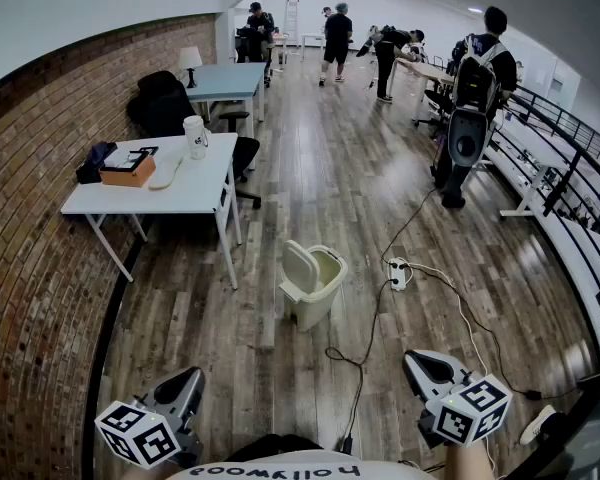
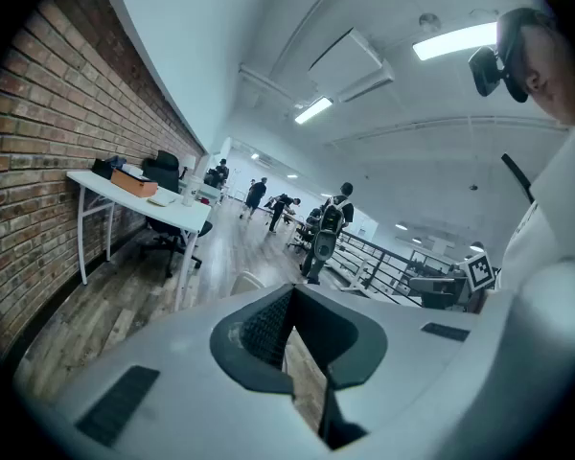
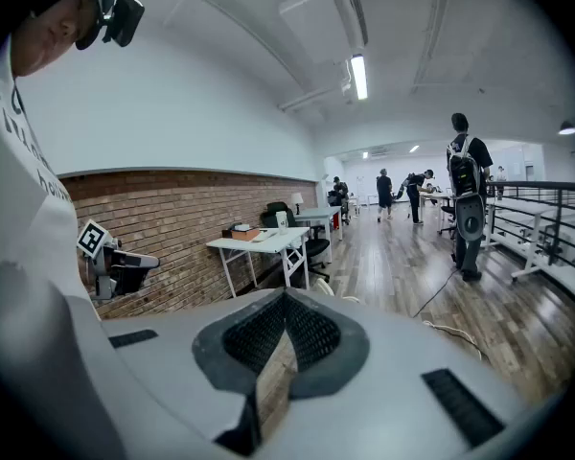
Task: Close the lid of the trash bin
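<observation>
Held low at the near edge, the left gripper (image 1: 190, 378) and right gripper (image 1: 416, 361) are seen well short of the trash bin (image 1: 316, 306), whose lid (image 1: 300, 266) is stood open on its left side. Once reached, the lid's top edge is best pushed rightward and down, it is judged. Both jaw pairs are pressed together, nothing gripped.

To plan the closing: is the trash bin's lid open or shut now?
Open. The lid stands upright at one edge of the trash bin, whose inside shows.
</observation>
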